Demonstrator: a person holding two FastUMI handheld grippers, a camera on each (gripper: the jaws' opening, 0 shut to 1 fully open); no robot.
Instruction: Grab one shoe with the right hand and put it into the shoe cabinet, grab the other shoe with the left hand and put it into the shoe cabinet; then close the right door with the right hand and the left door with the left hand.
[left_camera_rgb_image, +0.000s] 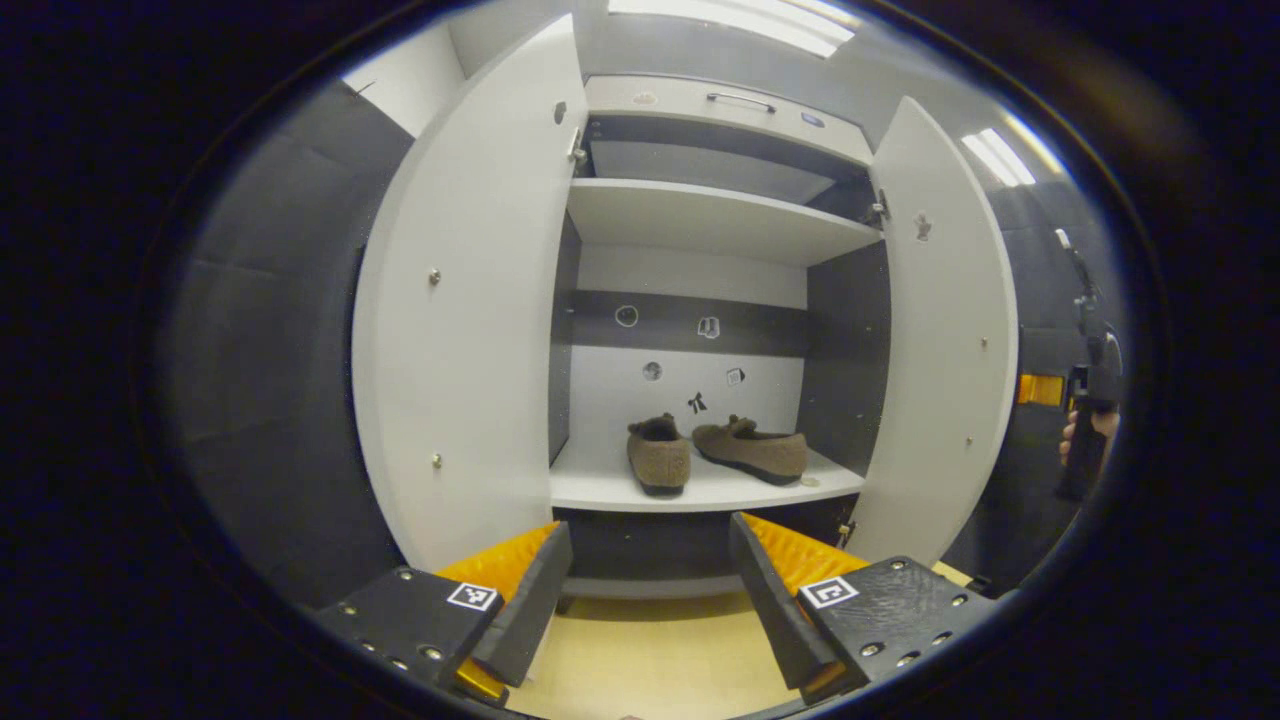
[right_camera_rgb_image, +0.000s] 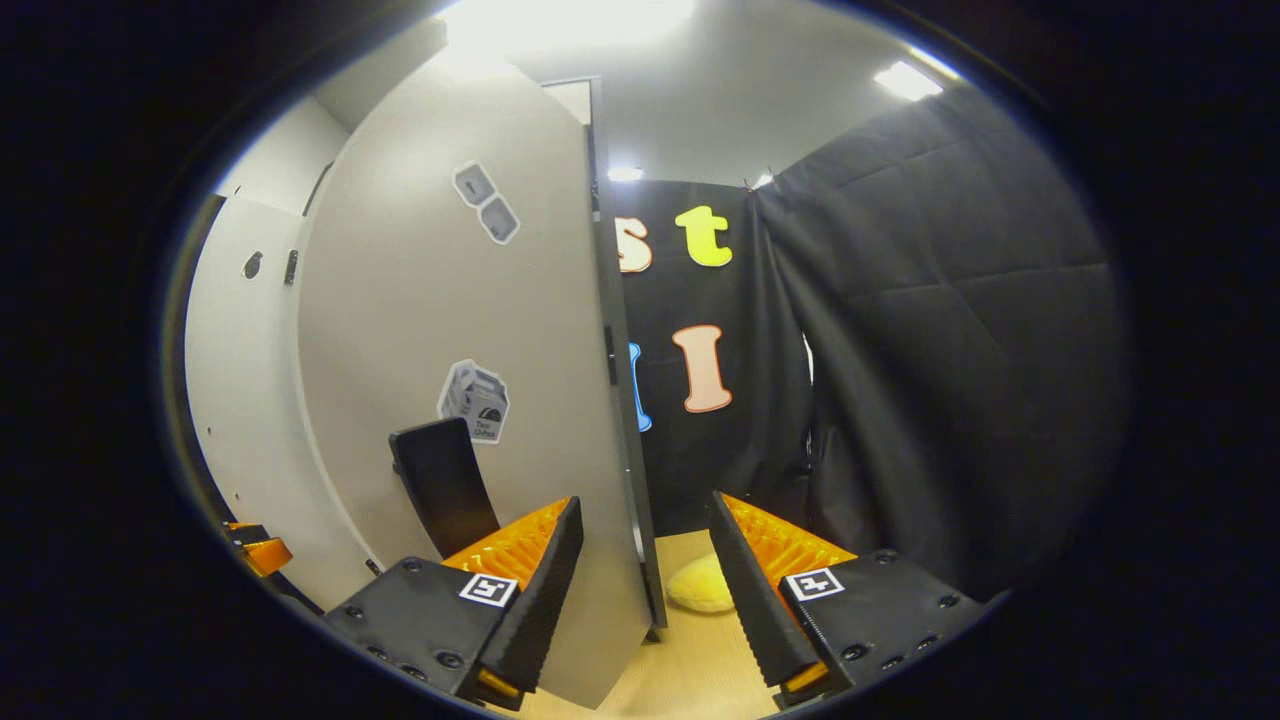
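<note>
Pale wooden floor (left_camera_rgb_image: 650, 650) runs along the bottom of the left gripper view, up to a white shoe cabinet (left_camera_rgb_image: 715, 215) that takes up the centre of the frame. Both brown shoes sit side by side on its lower shelf (left_camera_rgb_image: 700, 490), one shoe (left_camera_rgb_image: 658, 455) left of centre and the other shoe (left_camera_rgb_image: 752, 450) just right of it, so the placing part looks finished. Both doors are wide open: the left door (left_camera_rgb_image: 465, 320) at frame left and the right door (left_camera_rgb_image: 945, 330) at frame right, so the closing is yet to be done. The left gripper (left_camera_rgb_image: 650, 585) hangs at bottom centre, spread wide and empty. In the right gripper view, the right gripper (right_camera_rgb_image: 645, 570) is also spread and holds nothing, and the right door's edge (right_camera_rgb_image: 610, 400) runs down between its fingers at centre frame, a likely start on the right door.
</note>
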